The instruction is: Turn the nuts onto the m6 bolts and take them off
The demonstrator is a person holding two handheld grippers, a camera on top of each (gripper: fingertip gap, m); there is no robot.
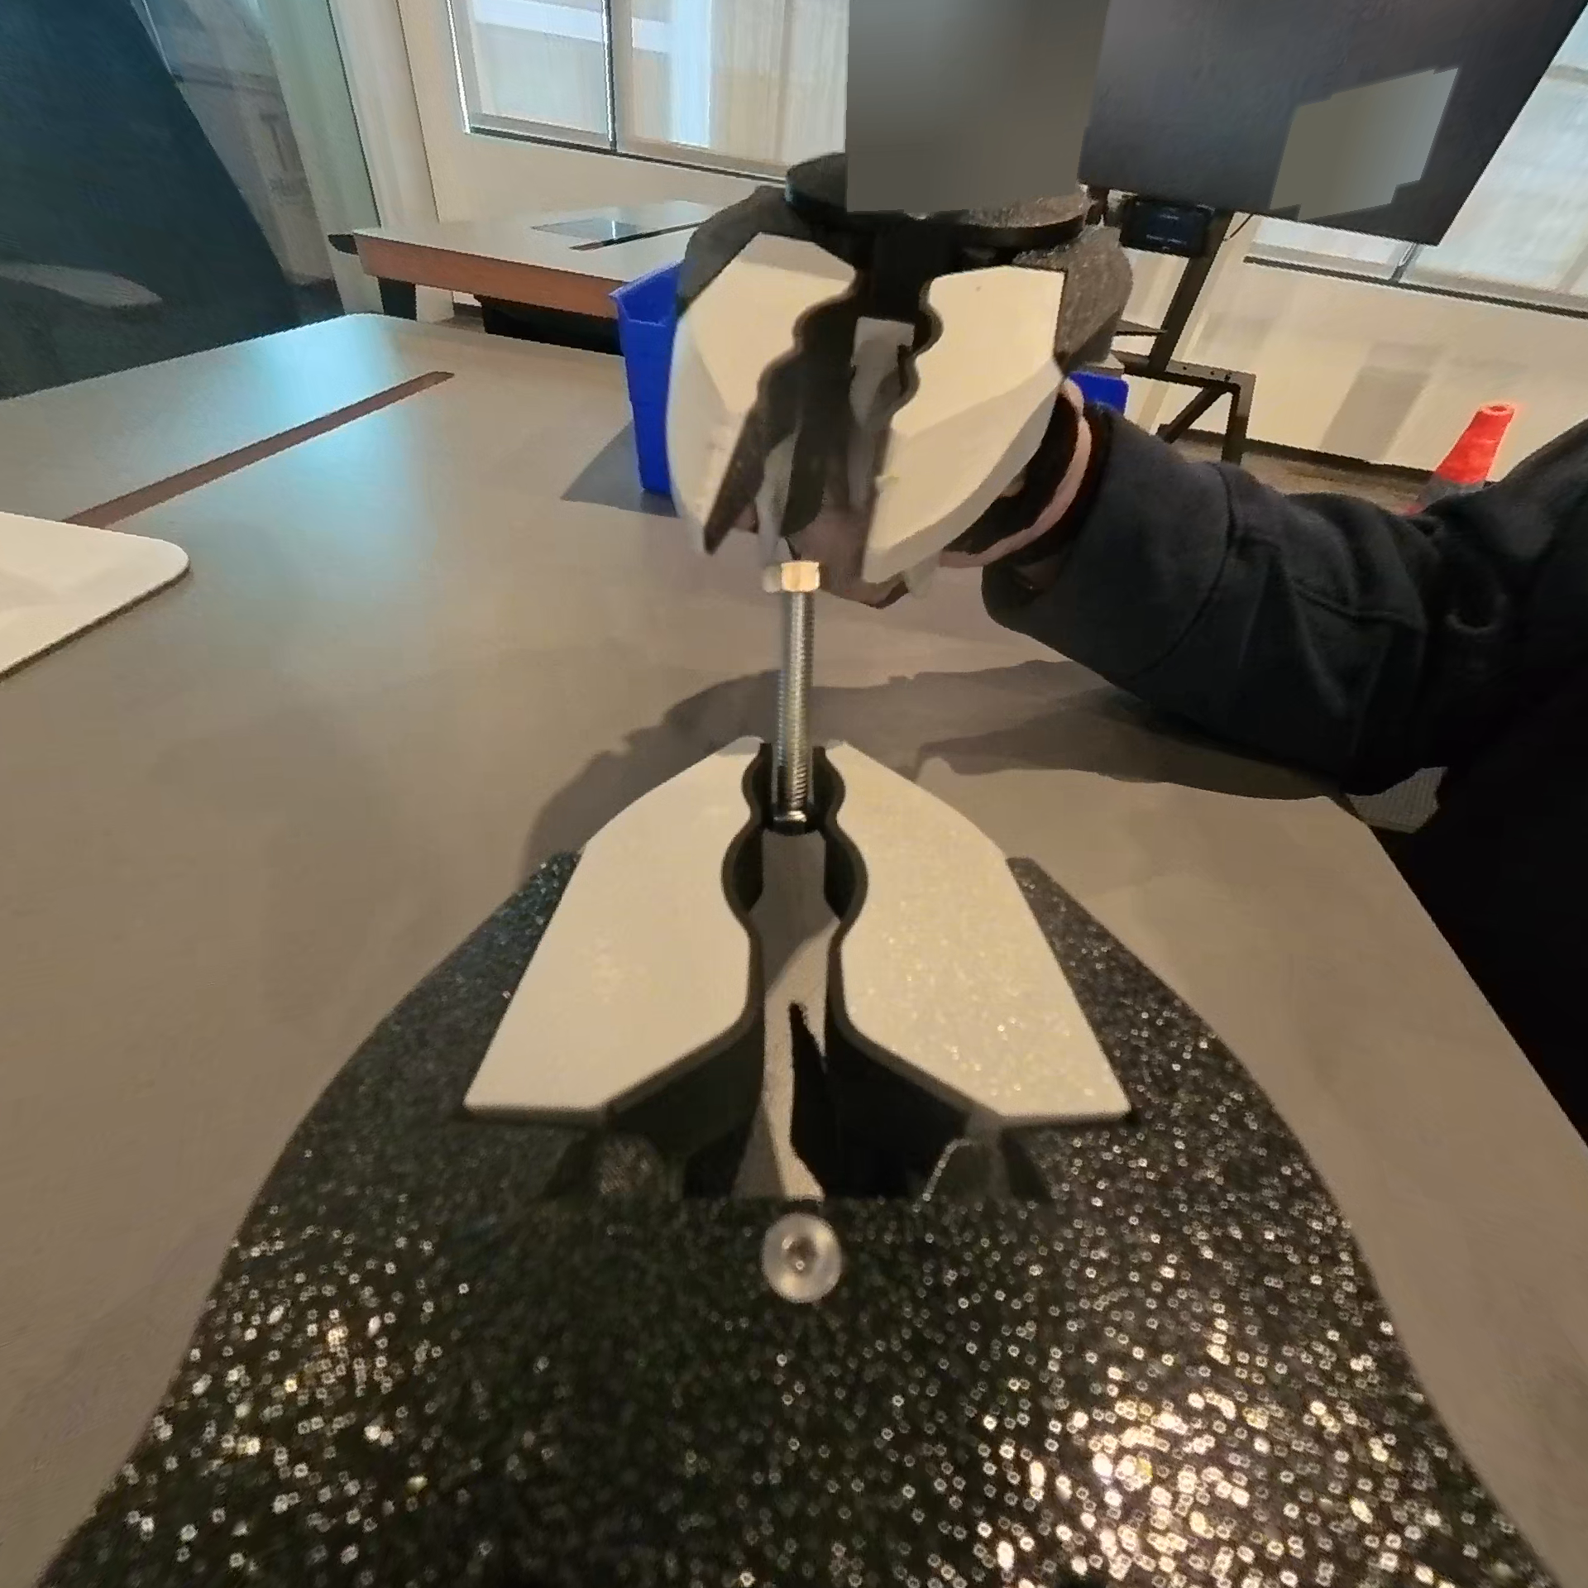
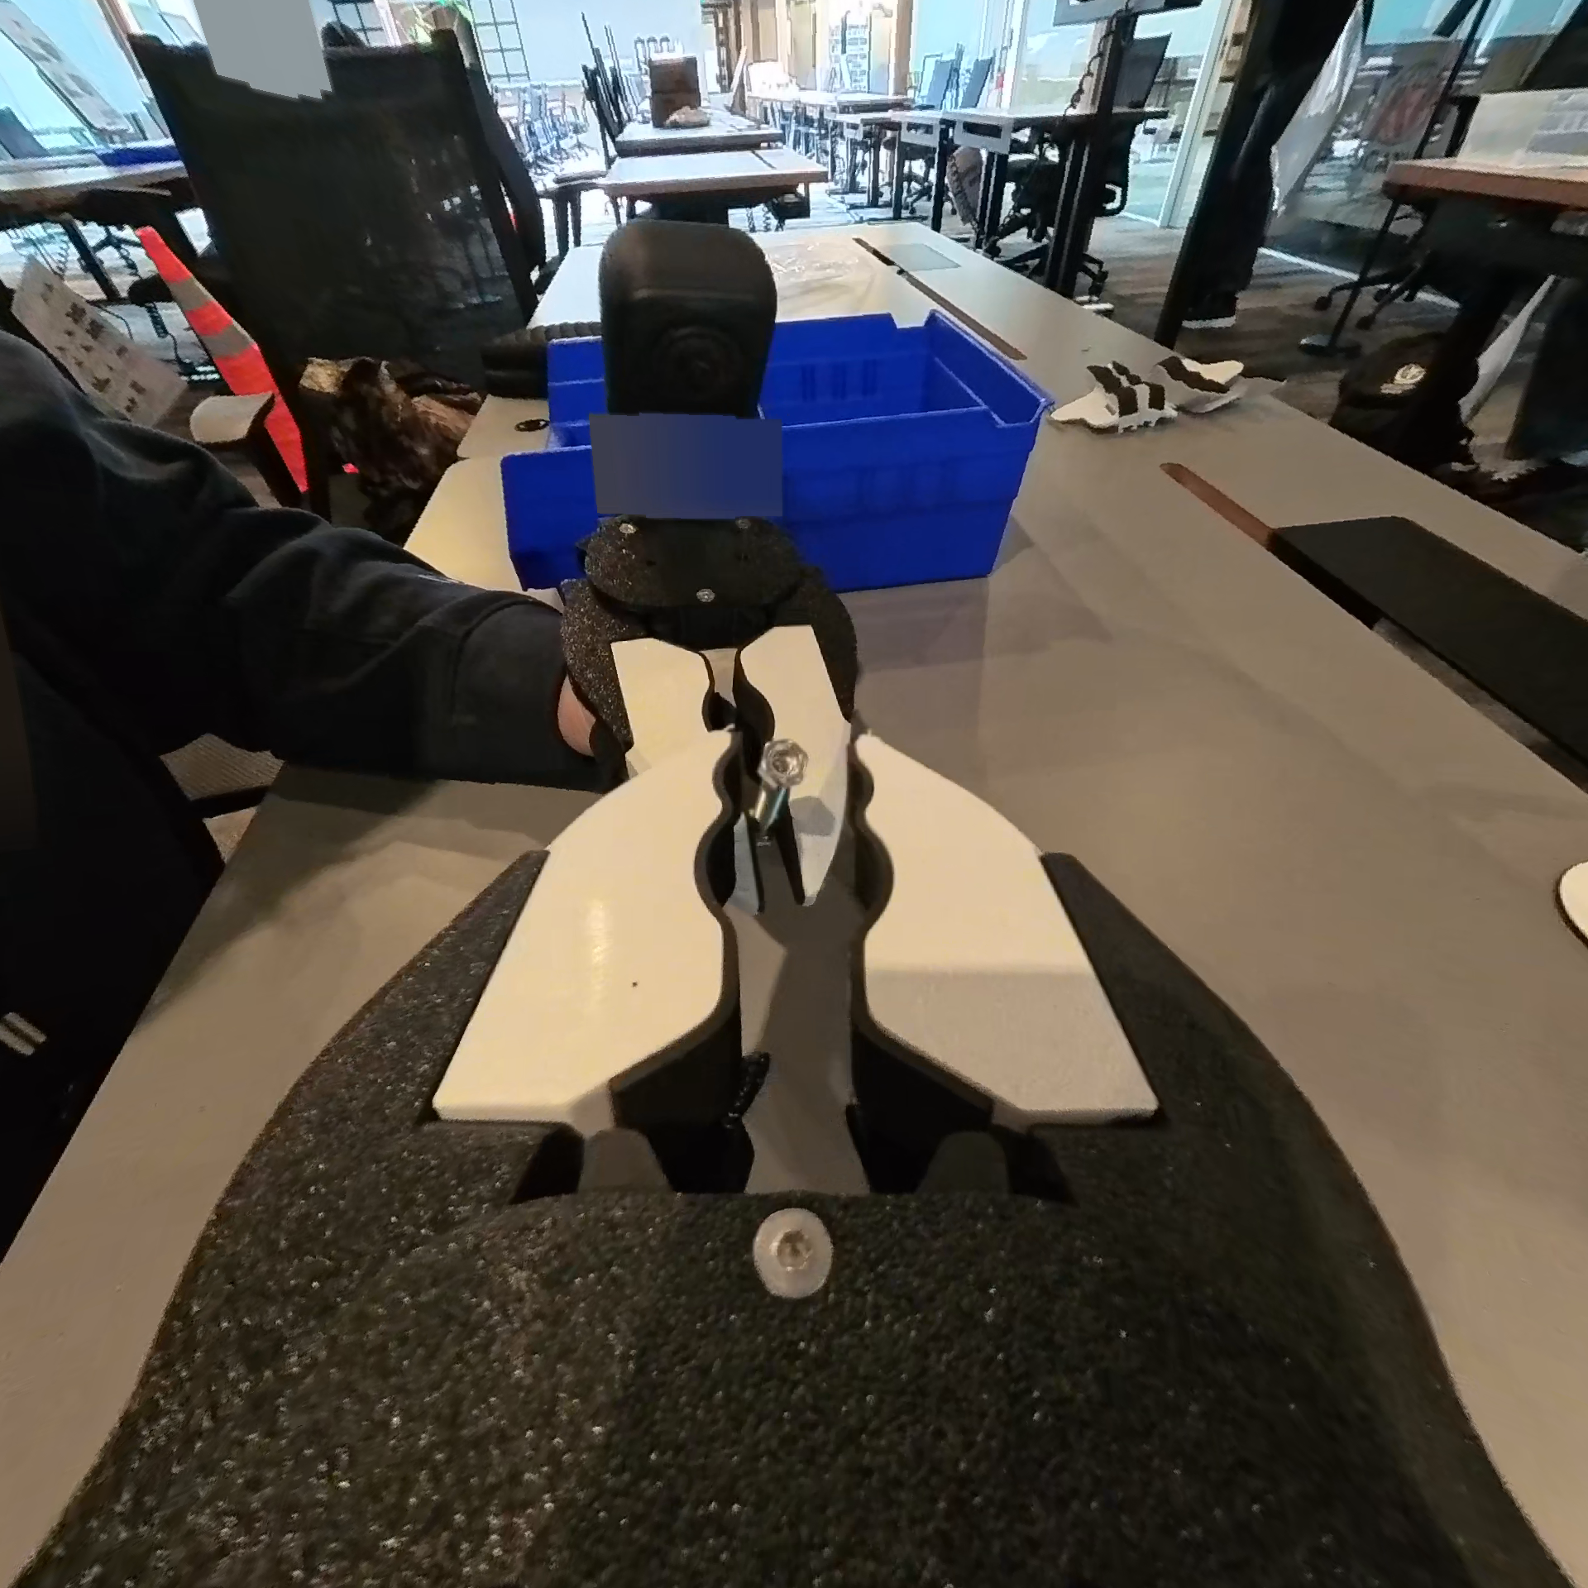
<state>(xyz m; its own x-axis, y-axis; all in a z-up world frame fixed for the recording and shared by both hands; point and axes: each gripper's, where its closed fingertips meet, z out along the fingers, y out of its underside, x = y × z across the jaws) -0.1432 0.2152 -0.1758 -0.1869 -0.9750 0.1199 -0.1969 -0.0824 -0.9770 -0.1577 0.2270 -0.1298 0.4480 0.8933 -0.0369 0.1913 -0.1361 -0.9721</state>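
Left wrist view: left gripper [image 1: 795, 786] clamped on the bolt [image 1: 791, 687], steadying it upright above the desk [image 1: 344, 687].
Nut [image 1: 792, 577]: at the bolt's far tip.
Right gripper [image 2: 786, 765]: fingers apart around the nut, probably ready to turn it.

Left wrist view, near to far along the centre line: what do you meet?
Left hand-held gripper shut on the bolt → nut at the bolt's far end → right hand-held gripper → blue bin.

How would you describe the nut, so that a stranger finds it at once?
Above the grey table, the left claw holds a threaded bolt pointing away. The nut sits at the bolt's far end, just below the right claw: small, six-sided, silver.
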